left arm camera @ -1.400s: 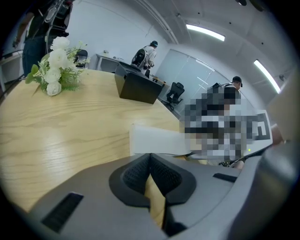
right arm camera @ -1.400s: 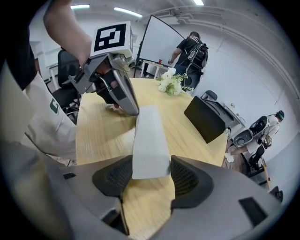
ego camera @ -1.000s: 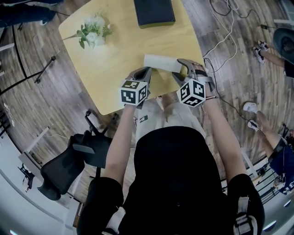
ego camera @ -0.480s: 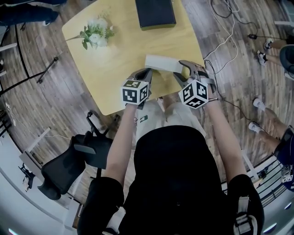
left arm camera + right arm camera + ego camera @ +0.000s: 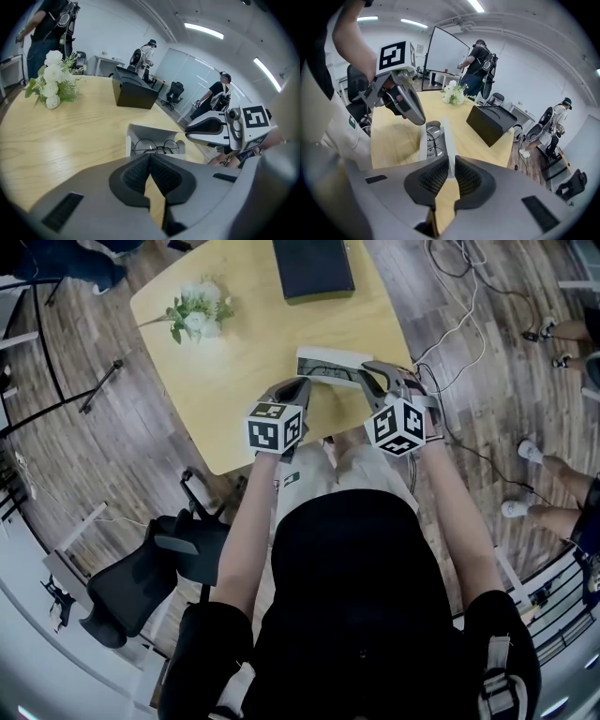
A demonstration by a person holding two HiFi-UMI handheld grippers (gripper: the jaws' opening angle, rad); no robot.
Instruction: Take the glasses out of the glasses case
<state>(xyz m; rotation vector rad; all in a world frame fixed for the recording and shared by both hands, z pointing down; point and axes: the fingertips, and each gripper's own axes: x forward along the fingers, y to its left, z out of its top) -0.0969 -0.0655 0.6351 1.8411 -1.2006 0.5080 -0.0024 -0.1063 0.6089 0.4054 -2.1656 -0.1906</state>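
The glasses [image 5: 157, 146] lie inside the open white case [image 5: 323, 359] at the near edge of the table [image 5: 244, 352]. The case's raised lid [image 5: 447, 133] stands pinched between the 2 jaws of the right gripper [image 5: 451, 161], which have just been closing onto it. The left gripper [image 5: 150, 157] sits just short of the case, its jaws pressed together on nothing. Flowers [image 5: 195, 310] and a black box [image 5: 314, 266] sit farther back.
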